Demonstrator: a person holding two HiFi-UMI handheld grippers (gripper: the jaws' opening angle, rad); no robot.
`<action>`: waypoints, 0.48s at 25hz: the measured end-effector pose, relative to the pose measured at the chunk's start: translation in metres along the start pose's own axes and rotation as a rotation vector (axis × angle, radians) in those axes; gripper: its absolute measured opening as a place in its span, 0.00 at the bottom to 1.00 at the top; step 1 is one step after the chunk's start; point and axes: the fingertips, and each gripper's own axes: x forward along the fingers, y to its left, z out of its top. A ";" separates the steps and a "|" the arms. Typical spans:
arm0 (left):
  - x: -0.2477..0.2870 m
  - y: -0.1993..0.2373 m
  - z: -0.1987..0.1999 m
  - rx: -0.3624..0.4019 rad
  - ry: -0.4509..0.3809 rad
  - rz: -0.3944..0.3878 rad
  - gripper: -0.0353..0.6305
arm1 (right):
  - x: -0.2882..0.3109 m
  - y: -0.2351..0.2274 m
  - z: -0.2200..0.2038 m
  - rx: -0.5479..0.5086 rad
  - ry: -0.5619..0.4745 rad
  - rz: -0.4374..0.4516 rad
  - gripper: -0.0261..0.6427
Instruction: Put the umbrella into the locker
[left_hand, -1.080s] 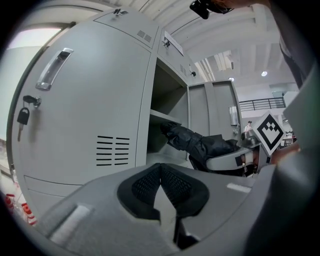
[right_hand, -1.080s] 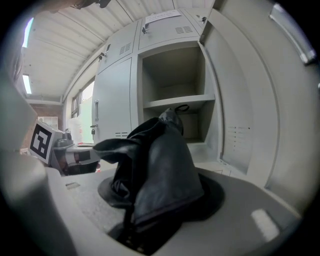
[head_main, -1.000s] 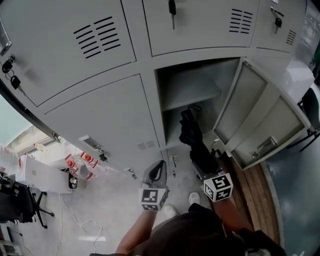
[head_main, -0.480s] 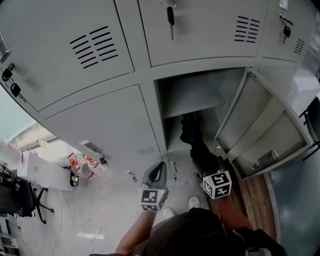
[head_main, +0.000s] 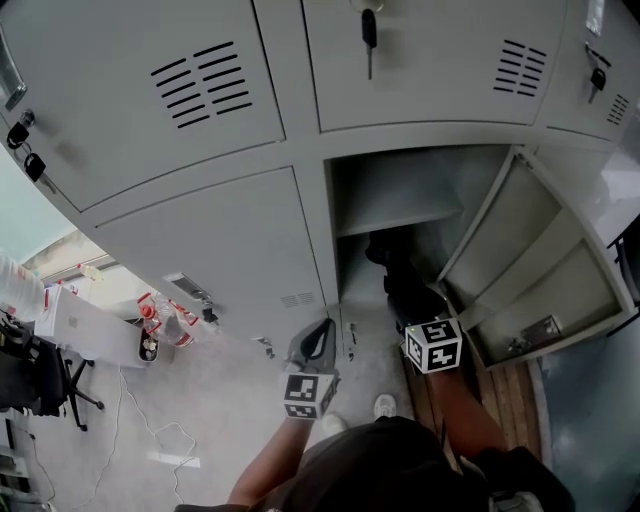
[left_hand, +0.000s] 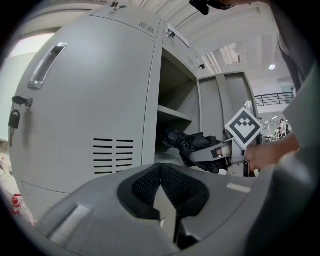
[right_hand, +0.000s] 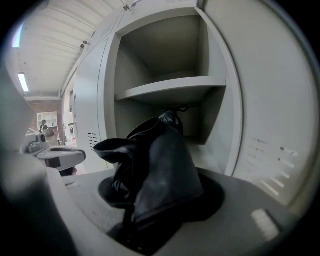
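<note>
Your locker (head_main: 400, 185) stands open, its door (head_main: 540, 270) swung out to the right. The black umbrella (right_hand: 155, 170) pokes into the opening below the shelf (right_hand: 175, 90), clamped in your right gripper (head_main: 418, 322). Your left gripper (left_hand: 162, 200) is closed and empty.

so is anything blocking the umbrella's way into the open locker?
Nothing visible. The door stands open to the right, and the umbrella points into the space under the shelf.
</note>
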 end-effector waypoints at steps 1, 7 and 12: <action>-0.001 0.000 0.000 -0.001 -0.001 0.002 0.06 | 0.004 -0.002 0.002 -0.004 0.005 0.001 0.40; -0.004 0.004 -0.005 -0.002 0.011 0.022 0.06 | 0.030 -0.015 0.015 -0.014 0.030 -0.011 0.40; -0.006 0.008 -0.008 -0.003 0.024 0.036 0.06 | 0.050 -0.020 0.027 -0.035 0.042 -0.018 0.40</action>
